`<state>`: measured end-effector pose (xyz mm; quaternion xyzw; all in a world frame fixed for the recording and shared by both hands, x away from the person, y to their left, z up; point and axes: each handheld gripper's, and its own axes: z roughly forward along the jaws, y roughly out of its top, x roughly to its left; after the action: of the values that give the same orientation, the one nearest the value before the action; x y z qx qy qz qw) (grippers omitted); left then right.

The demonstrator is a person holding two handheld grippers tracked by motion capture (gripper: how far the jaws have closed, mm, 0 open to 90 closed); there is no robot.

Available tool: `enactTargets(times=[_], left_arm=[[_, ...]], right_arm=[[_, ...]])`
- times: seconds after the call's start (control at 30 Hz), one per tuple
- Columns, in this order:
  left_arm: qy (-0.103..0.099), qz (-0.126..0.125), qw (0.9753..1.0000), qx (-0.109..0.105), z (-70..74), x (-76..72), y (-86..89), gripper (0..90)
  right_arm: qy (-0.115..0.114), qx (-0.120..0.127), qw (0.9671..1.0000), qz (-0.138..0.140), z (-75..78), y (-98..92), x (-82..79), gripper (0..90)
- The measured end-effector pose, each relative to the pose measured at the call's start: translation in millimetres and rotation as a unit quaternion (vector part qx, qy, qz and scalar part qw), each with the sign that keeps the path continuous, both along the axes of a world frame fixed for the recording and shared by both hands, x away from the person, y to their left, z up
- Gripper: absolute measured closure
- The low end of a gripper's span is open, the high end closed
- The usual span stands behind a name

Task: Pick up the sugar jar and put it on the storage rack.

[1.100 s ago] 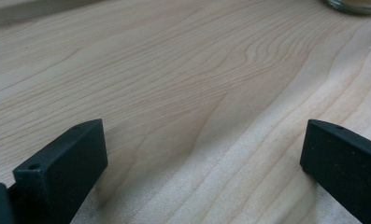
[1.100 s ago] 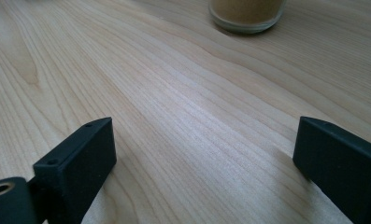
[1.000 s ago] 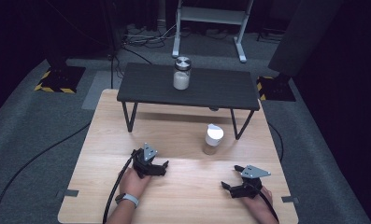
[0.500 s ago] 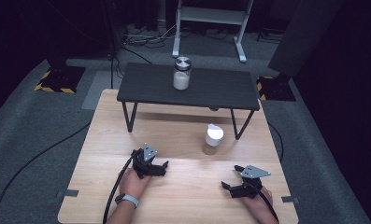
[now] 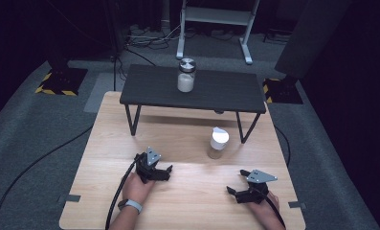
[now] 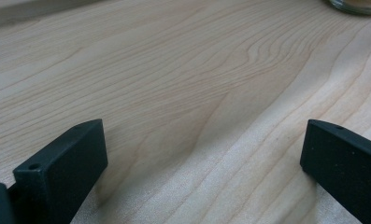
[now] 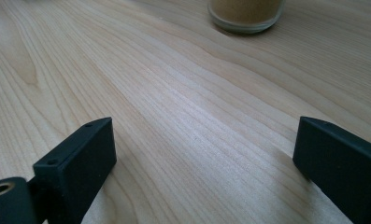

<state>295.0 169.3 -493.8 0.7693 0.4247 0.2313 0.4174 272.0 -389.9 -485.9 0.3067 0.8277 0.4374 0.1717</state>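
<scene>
Down at the near edge we have both hands resting on the light wooden tabletop [image 5: 187, 143]. Our left gripper [image 5: 164, 173] lies low on the wood, jaws spread wide with nothing between them; in the left gripper view we see bare grain running between the two black jaws. Over on the other side, our right gripper [image 5: 234, 190] sits just as low, its jaws also spread wide and empty, pointing in toward the middle. The two grippers are well apart from each other.

Moving out, here is the small jar with the white lid [image 5: 219, 143], upright on the tabletop, ahead of the grippers and between them, a little nearer the right one. In the right gripper view its glass base [image 7: 246, 14] shows at the top with tan contents inside; neither gripper touches it.

Farther still, the low black table [image 5: 226, 91] stands on the wood, its legs planted just behind the jar. On top of it we see a second jar [image 5: 186, 75], metal-lidded, upright, with white contents.
</scene>
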Motion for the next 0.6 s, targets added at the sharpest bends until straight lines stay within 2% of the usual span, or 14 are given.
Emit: enactTargets(times=[0.6], left_arm=[[0.000, 0.000, 1.0000, 0.000, 0.1, 0.0, 0.0, 0.5]], right_arm=[[0.000, 0.000, 1.0000, 0.002, 0.0, -0.2, 0.3, 5.5]])
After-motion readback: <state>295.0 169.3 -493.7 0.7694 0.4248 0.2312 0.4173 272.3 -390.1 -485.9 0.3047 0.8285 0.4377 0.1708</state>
